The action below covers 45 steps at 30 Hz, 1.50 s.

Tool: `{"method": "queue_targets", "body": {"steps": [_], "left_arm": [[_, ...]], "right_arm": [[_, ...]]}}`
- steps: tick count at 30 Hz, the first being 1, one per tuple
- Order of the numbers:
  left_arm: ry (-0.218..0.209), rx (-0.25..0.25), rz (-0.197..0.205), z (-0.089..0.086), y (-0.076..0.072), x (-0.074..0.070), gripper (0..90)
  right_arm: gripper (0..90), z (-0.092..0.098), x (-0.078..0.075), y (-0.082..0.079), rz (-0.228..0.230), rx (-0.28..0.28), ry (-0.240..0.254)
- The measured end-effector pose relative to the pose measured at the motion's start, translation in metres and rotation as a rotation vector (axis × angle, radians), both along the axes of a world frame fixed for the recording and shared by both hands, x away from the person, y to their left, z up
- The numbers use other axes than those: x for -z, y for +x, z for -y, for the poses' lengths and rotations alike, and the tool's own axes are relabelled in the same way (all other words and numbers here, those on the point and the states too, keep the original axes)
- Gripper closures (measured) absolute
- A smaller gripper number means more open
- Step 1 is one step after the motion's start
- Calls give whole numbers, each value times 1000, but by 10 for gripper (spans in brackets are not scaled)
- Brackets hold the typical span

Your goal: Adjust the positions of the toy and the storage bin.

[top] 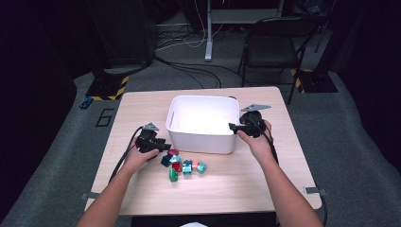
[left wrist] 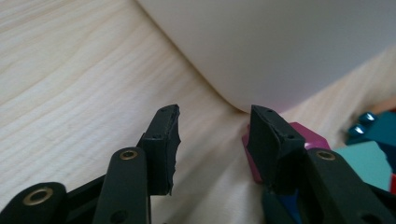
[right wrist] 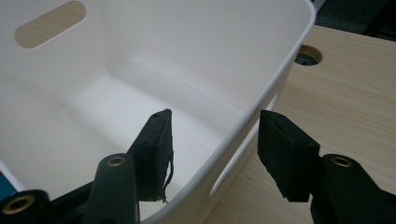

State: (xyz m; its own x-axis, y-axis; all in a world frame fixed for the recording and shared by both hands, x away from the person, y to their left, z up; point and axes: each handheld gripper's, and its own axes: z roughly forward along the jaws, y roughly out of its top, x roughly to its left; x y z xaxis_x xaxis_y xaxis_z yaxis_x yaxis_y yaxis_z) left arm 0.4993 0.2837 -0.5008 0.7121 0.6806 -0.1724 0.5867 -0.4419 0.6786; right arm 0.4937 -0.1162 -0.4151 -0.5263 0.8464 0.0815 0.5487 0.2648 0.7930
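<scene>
Nearest the person, two forearms come in from the six o'clock edge of the high view onto a pale wooden bench (top: 142, 198). Just ahead of the left hand, a small heap of coloured blocks (top: 183, 166) lies on the bench, teal, green, red and magenta pieces touching one another, right in front of the near wall of a white tub (top: 202, 142).

The left tool (top: 163, 145) sits at about nine o'clock from that heap, low over the wood and aimed at it. In the left gripper view its jaws stand apart with bare wood between them; a magenta block (left wrist: 306, 140) lies just behind and beside the jaw at three o'clock, and whether that jaw touches it I cannot tell. Nothing is clamped, so this tool is released. Teal blocks (left wrist: 373, 154) crowd the three o'clock edge of that view.

The right tool (top: 233, 126) is at the tub's three o'clock end, at rim height. In the right gripper view its jaws straddle the tub's wall (right wrist: 261, 100), one inside and one outside, with gaps on both sides: released, not clenched. The tub's floor is bare white.

Beyond the bench, at twelve o'clock, stands a dark folding chair (top: 272, 47) among cables on the grey floor.
</scene>
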Motion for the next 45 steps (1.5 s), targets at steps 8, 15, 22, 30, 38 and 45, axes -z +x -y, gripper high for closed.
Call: {"method": "queue_targets", "body": {"steps": [8,15,22,30,38,45], "left_arm": [[11,61,2,3,-21,2,534],[3,103,-6,14,-33,0,525],[12,116,-11,12,-43,-1,515],[-7,93,-9,5,-49,-2,512],[-15,72,5,3,-50,0,498],[-43,52,28,-5,-53,-3,482]], "right_arm": [[462,-6,0,4,13,-16,-53],[473,-11,1,4,11,-27,-63],[485,-18,0,-3,23,-48,-94],[472,-21,0,-7,11,-52,-87],[440,-19,-3,-8,19,-49,-61],[431,-4,-16,-19,55,-39,-9]]}}
